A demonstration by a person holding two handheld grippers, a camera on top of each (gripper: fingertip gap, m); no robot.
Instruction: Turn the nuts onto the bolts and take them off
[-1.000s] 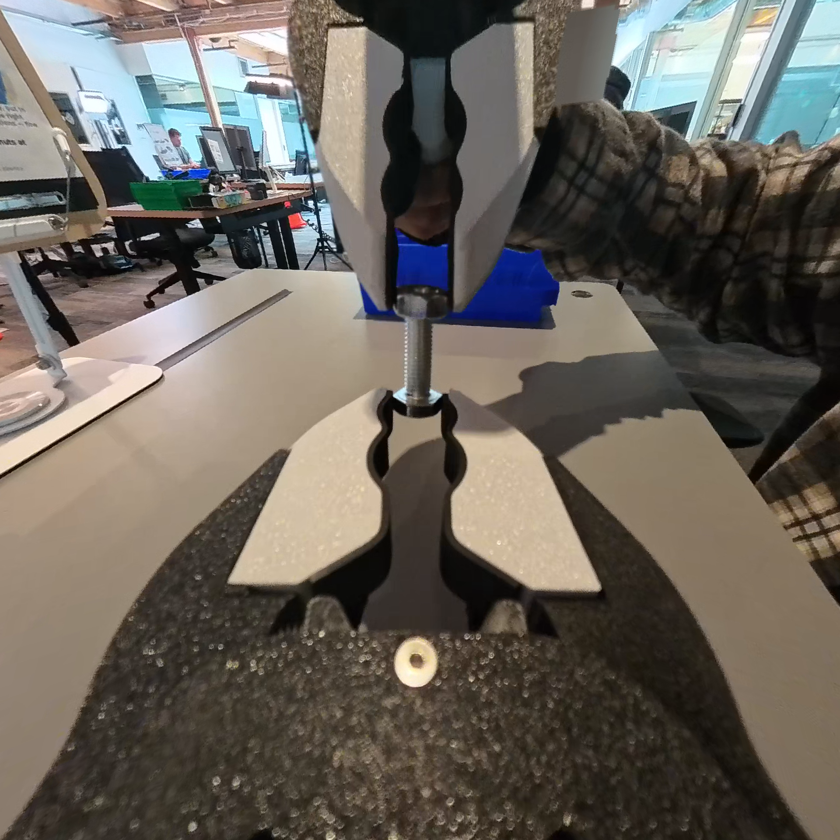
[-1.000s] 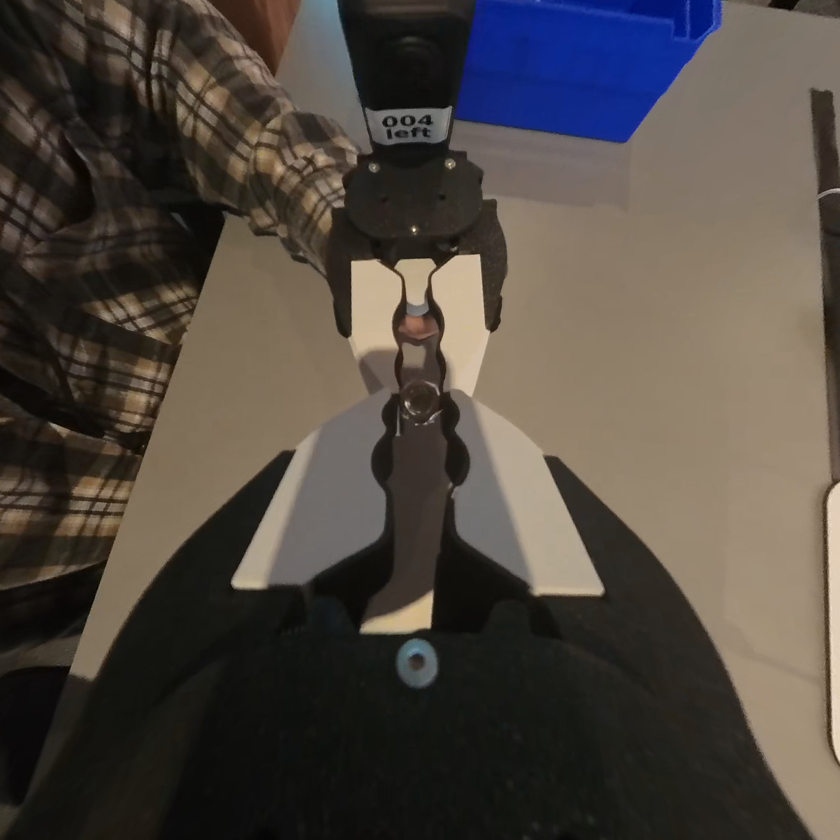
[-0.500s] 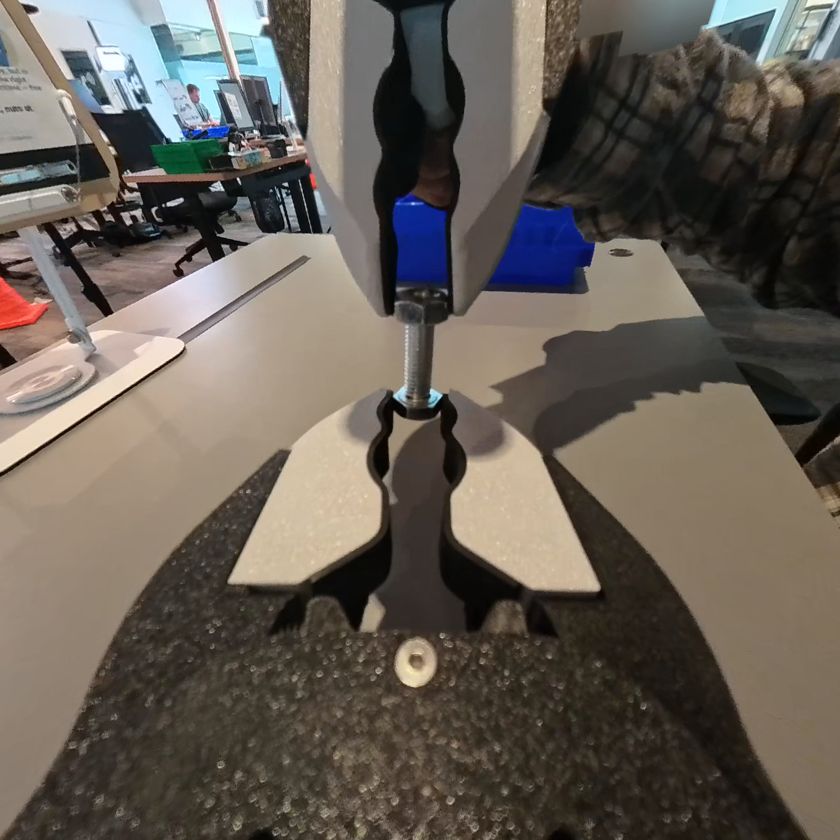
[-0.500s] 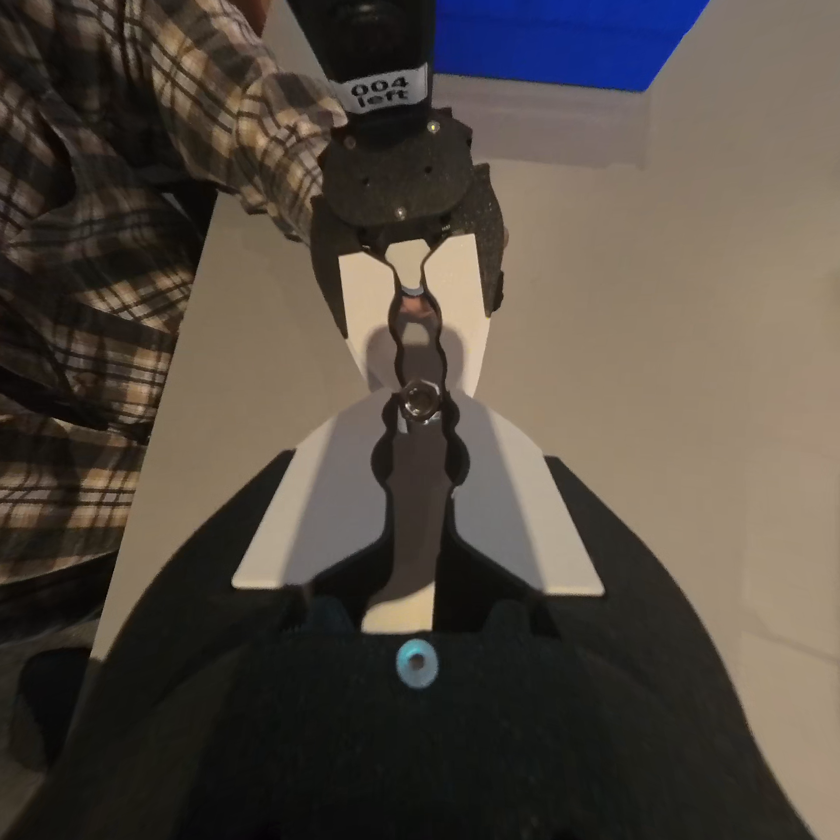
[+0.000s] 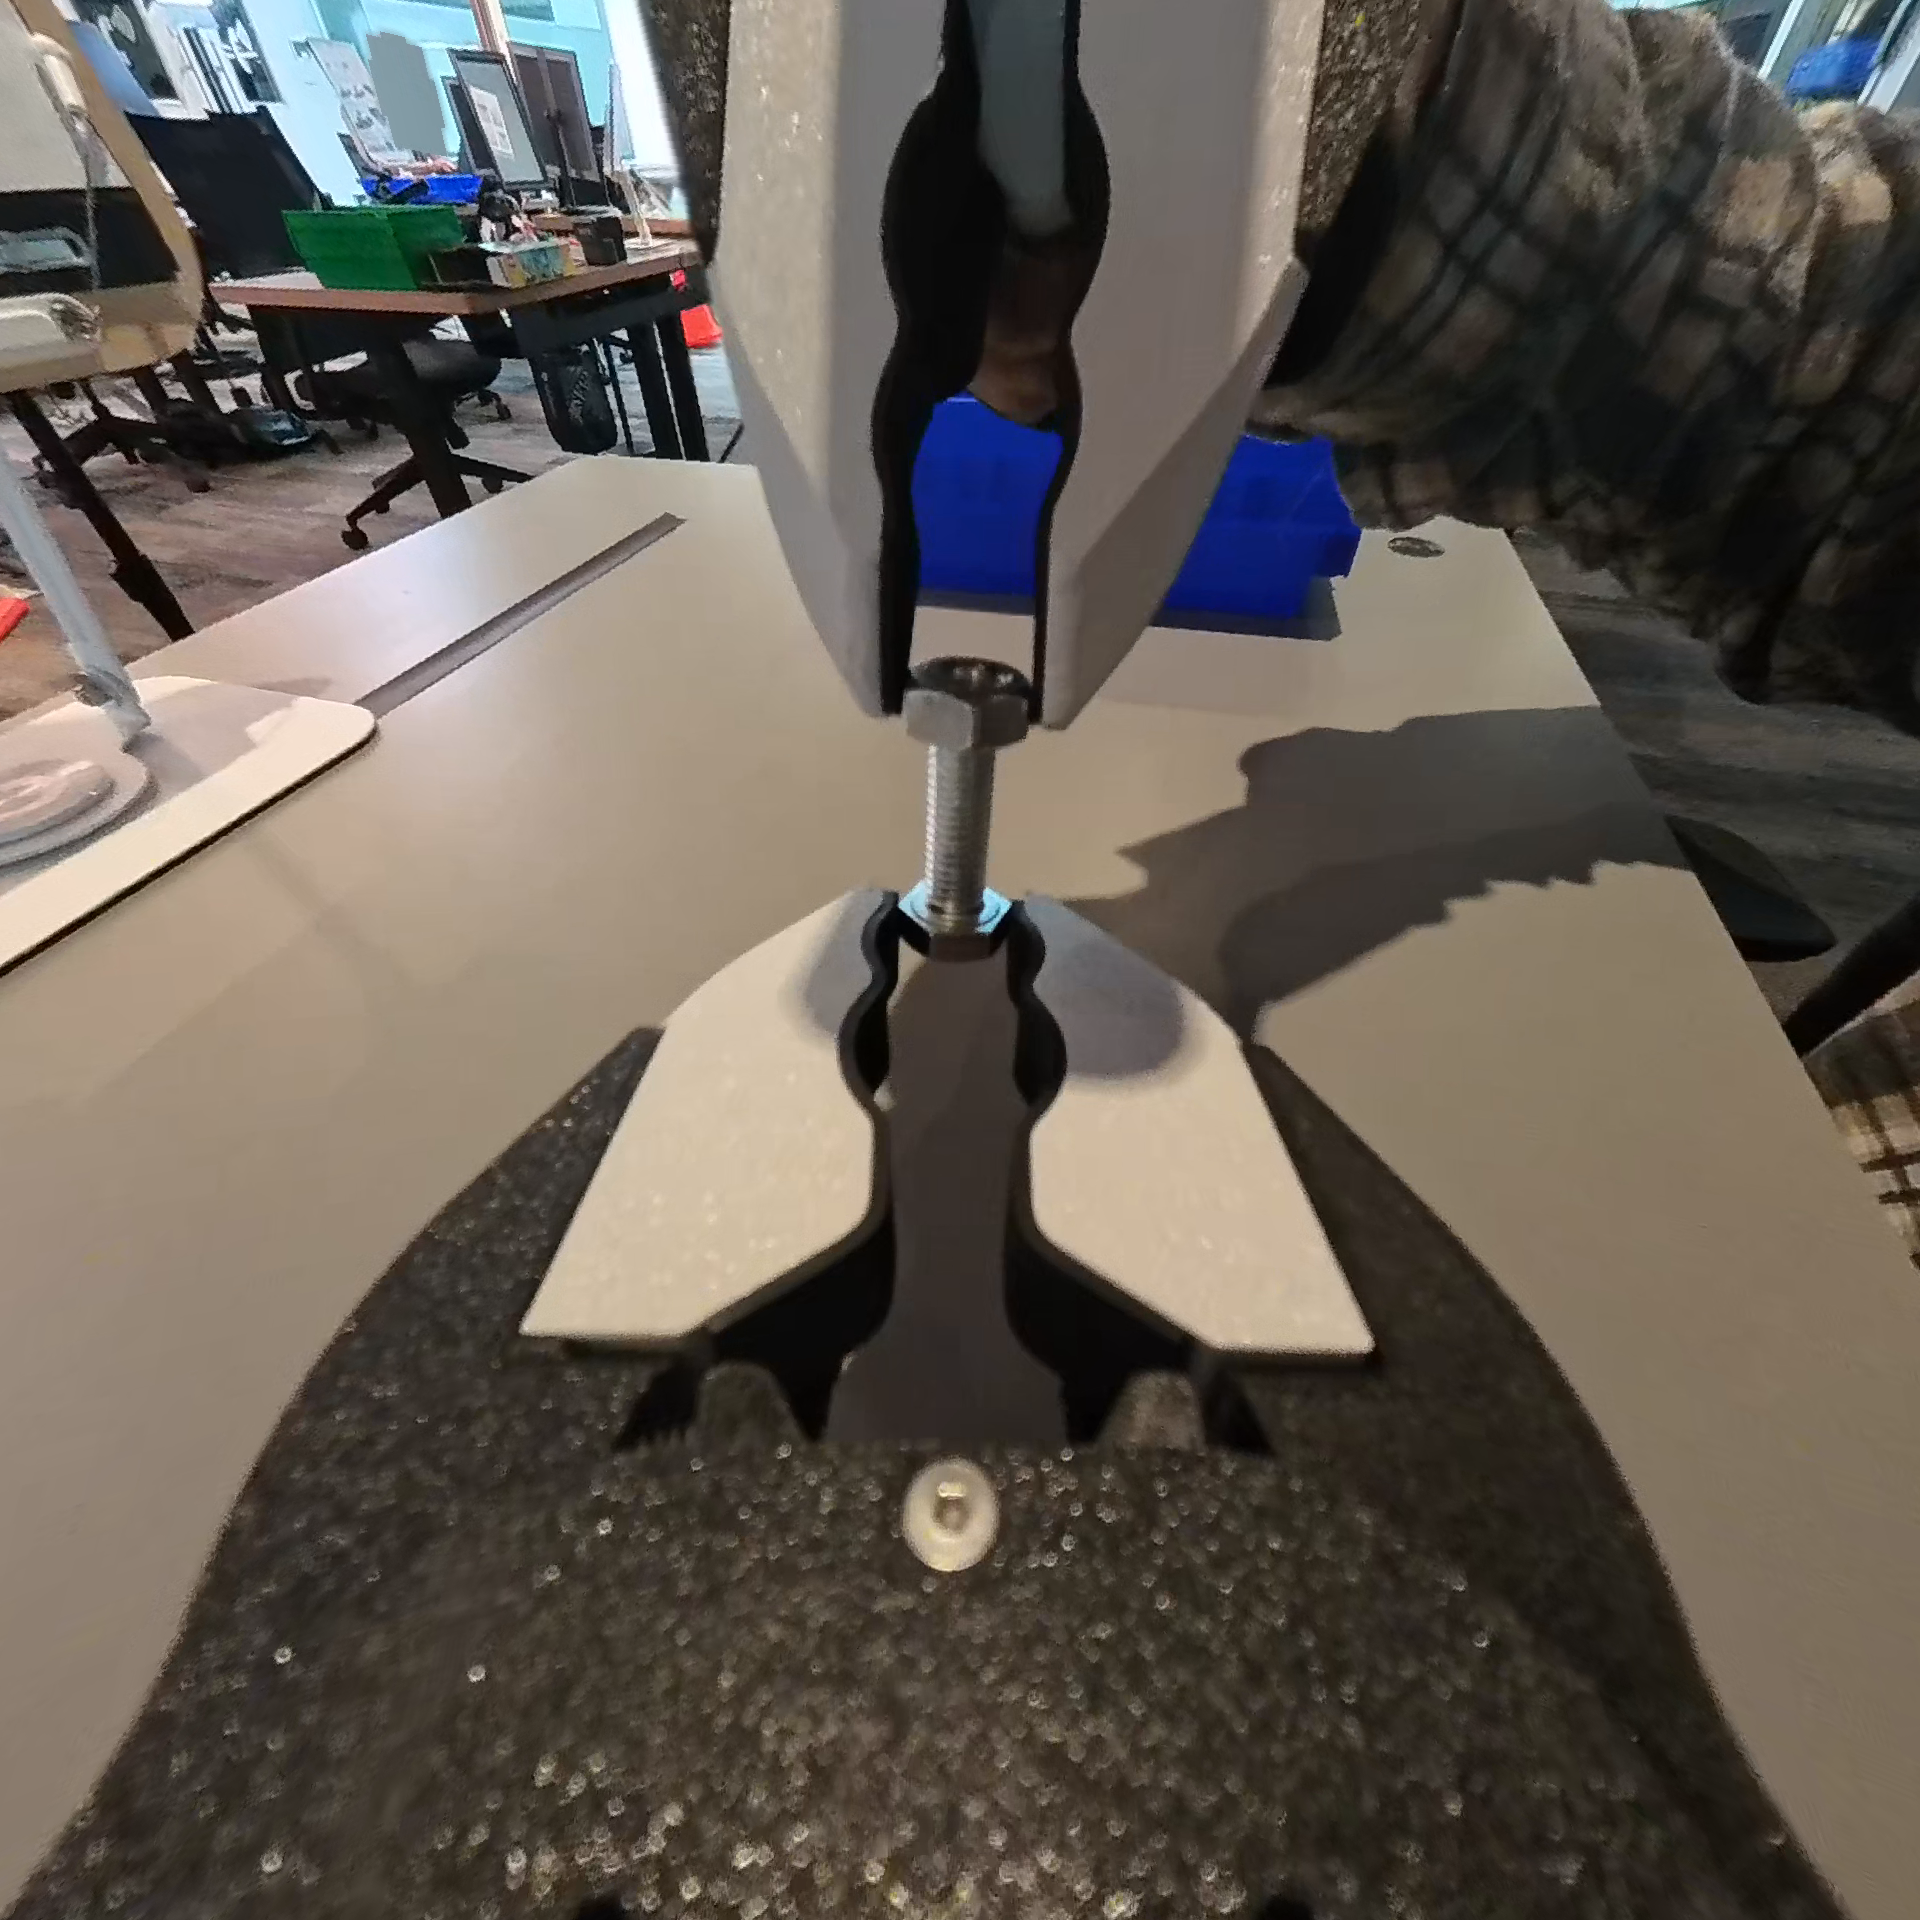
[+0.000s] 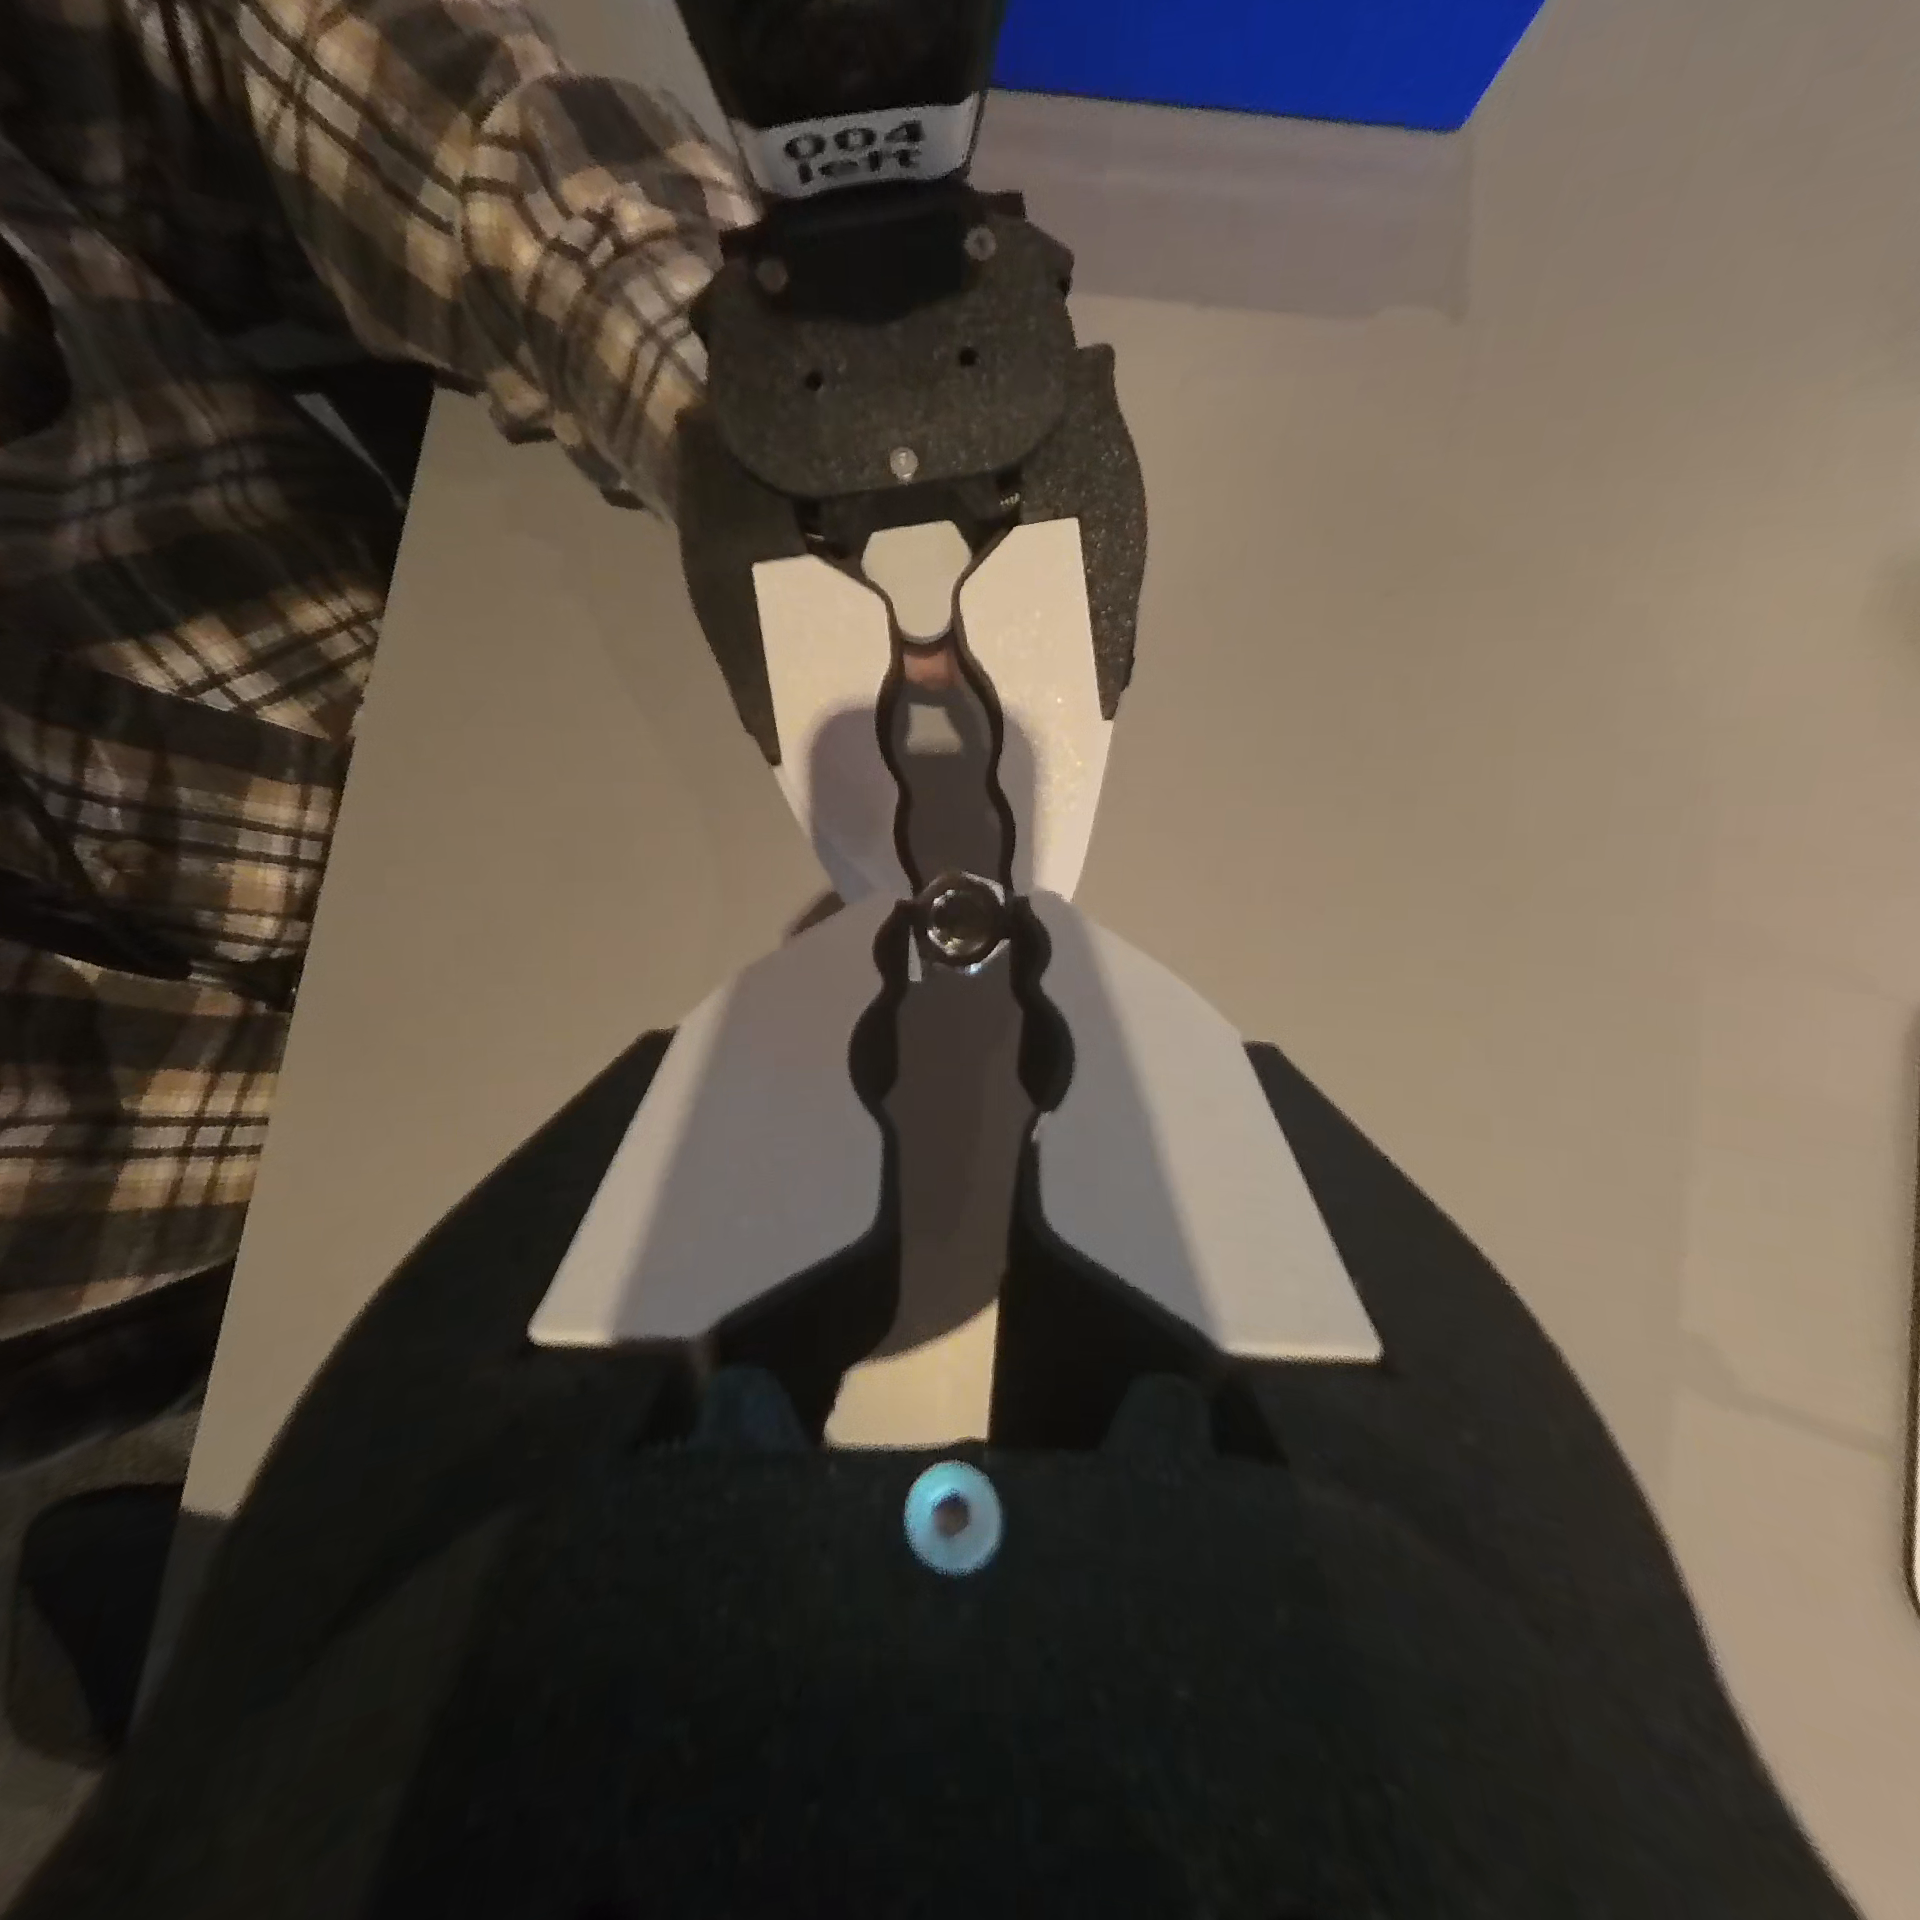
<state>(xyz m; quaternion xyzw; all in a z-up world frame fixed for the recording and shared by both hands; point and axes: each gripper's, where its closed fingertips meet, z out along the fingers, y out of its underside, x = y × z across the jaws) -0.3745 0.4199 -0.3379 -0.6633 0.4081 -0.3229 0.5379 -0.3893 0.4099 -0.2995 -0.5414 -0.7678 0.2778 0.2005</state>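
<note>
The hex bolt stands upright above the grey table, its threaded shank running down into a hex nut at its lower end. The left gripper is closed on that nut, its white fingertips pinching it from either side. The right gripper comes down from above and is closed on the bolt's hex head, so the bare thread shows between the two grips.

From the right wrist view the bolt head sits end-on between the right gripper tips, with the left gripper just beyond it.

Bare tabletop lies to the left, right and far side of the bolt. A blue bin sits near the far edge. A white stand base rests at the left, beside a dark slot. The table's right edge runs close by a plaid sleeve.
</note>
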